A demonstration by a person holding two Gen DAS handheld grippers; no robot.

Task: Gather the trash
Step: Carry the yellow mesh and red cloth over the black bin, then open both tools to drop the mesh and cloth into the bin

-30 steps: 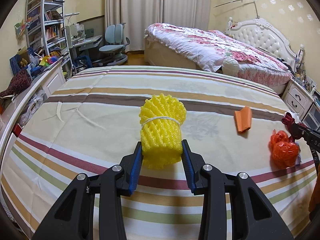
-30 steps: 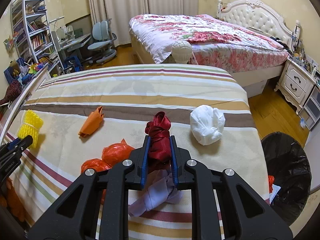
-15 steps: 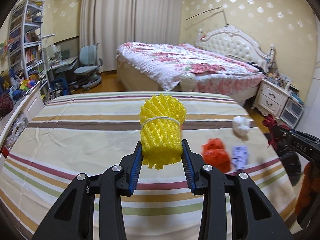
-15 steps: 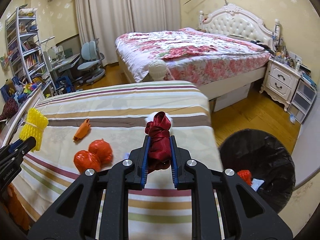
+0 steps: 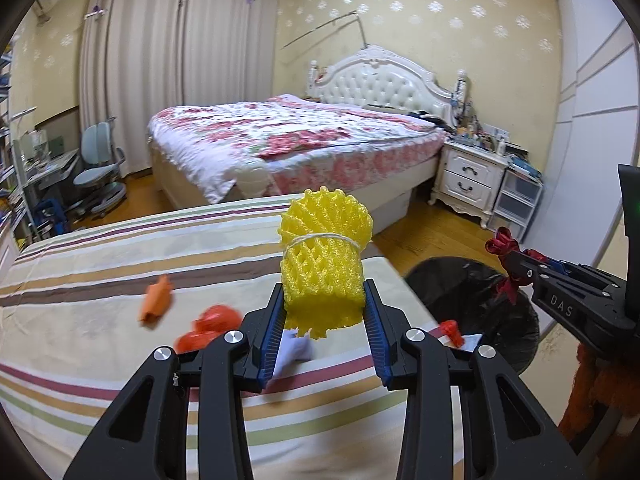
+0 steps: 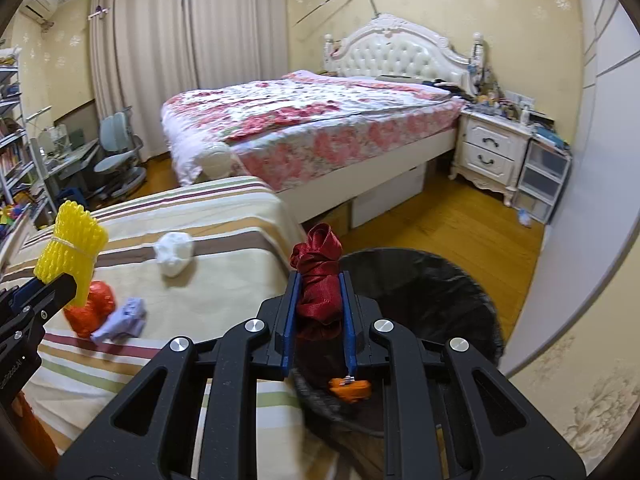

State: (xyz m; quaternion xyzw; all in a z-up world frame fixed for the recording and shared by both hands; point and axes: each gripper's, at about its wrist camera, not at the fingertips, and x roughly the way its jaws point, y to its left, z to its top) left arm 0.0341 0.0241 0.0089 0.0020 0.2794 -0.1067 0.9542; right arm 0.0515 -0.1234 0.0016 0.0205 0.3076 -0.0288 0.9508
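Left hand-held gripper (image 5: 324, 320) at bottom centre of the left view, clamped tight on a yellow foam net roll (image 5: 323, 268) tied with white string, held up above the striped bed (image 5: 100, 336). Same roll visible at the left edge of the right view, poking up out of the blue pads.

Right hand-held gripper (image 6: 319, 312) at bottom centre of the right view, squeezed shut on a dark red ribbon wad (image 6: 319, 280), hanging right over the black-lined trash bin (image 6: 452, 292). Down inside the bin, just under the fingers, an orange scrap (image 6: 350, 388). In the left view, same gripper coming in from the right edge with the red wad above the bin rim, plus a red bit and some white paper inside the bin.

Still lying on the striped bed, lower left of the right view: orange-red crumpled bags (image 6: 90, 308) touching a lilac crumpled paper (image 6: 122, 322). A bit farther up the cover, a white crumpled wad (image 6: 173, 252). In the left view, also an orange folded scrap (image 5: 154, 300) left of centre, kinda blurry.

Farther back: floral bed (image 6: 320, 120) with a white tufted headboard, white nightstand (image 6: 490, 154) at right, blue-grey chair (image 6: 118, 156) at left, curtains (image 6: 148, 60) up top.
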